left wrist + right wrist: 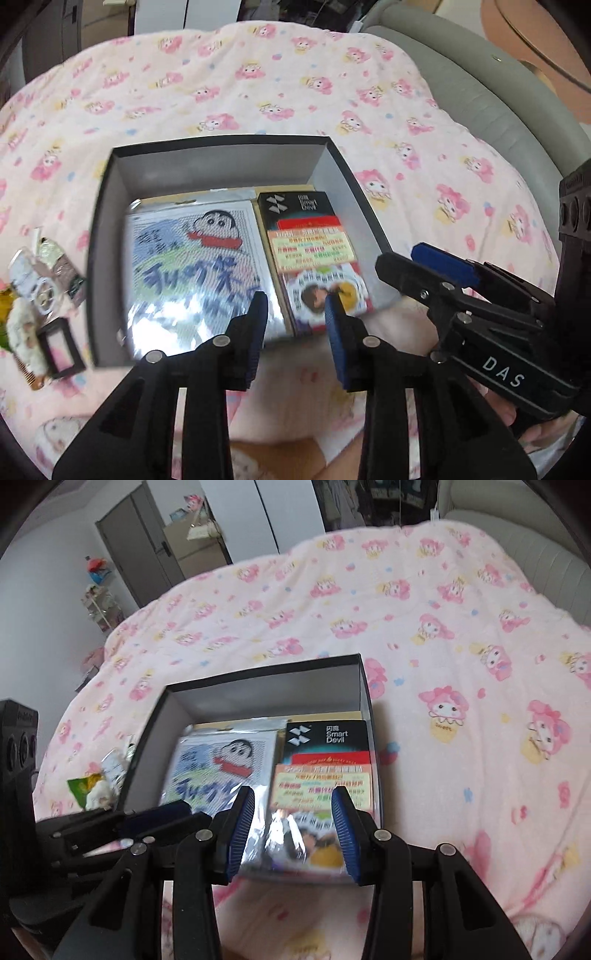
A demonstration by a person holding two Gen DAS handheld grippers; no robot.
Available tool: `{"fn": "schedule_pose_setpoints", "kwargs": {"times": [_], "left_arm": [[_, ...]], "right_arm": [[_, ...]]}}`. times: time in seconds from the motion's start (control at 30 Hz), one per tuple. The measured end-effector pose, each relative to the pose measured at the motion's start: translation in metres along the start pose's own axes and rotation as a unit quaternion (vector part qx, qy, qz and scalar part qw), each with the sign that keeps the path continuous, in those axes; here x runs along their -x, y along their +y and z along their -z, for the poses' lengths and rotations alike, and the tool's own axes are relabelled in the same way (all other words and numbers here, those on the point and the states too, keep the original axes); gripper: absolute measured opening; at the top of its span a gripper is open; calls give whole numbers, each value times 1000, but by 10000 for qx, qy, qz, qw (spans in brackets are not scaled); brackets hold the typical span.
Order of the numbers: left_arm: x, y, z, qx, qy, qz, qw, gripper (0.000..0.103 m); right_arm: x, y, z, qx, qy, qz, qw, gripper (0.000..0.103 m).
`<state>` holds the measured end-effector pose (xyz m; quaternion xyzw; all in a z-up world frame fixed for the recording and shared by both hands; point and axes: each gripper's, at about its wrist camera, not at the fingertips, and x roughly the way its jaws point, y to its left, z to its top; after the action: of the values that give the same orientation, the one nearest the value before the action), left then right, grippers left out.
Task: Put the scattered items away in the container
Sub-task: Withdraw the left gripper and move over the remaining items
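1. Bed (258, 92) under a pink cartoon-print blanket carries everything. It is soft and uneven, so things on it can sink or tilt when I press down.
2. Box (107, 236), dark outside and grey inside, sits open in the middle of the bed. Looks like stiff card, probably light. I'd steady it by a wall, not push it.
3. Inside on the left: cartoon picture pack (192, 266) in a glossy sleeve, lying flat. Likely slippery and bendy, so pinch an edge.
4. Inside on the right: phone accessory box (306, 240), flat, just beside the picture pack. Rigid and light, I judge; grip across the narrow sides.
5. Scattered pile (40, 295) lies on the blanket just outside the box's left wall: a small black frame (61, 349), a fluffy white item (22, 332), a foil packet and a ring-like piece, too blurred to name surely. All small and light. Take the frame by its rim, the fluffy thing anywhere, the foil by a corner since it crinkles.
6. My left gripper (295, 321) hovers at the box's near edge, jaws parted, nothing between the pads.
7. My right gripper (293, 827) is over the same near edge, also apart and empty.
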<state>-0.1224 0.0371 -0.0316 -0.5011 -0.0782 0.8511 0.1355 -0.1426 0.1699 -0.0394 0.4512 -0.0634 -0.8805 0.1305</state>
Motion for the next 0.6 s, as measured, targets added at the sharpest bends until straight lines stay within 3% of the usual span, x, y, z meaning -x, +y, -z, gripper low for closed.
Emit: {"fn": "schedule_pose_setpoints", "kwargs": {"times": [0.27,0.43,0.6], "left_arm": [[50,1,38,-41,-241,52,9997,32],[77,18,52,106,-436,-55,9990,32],[99,50,65,381,-592,-274,9971,32]], "right_arm": [[37,26,47,-51,26,-112,9999,43],[50,57,54,261,-43,-61,9996,43],[47,96,55,567,-8,-322,9979,43]]}}
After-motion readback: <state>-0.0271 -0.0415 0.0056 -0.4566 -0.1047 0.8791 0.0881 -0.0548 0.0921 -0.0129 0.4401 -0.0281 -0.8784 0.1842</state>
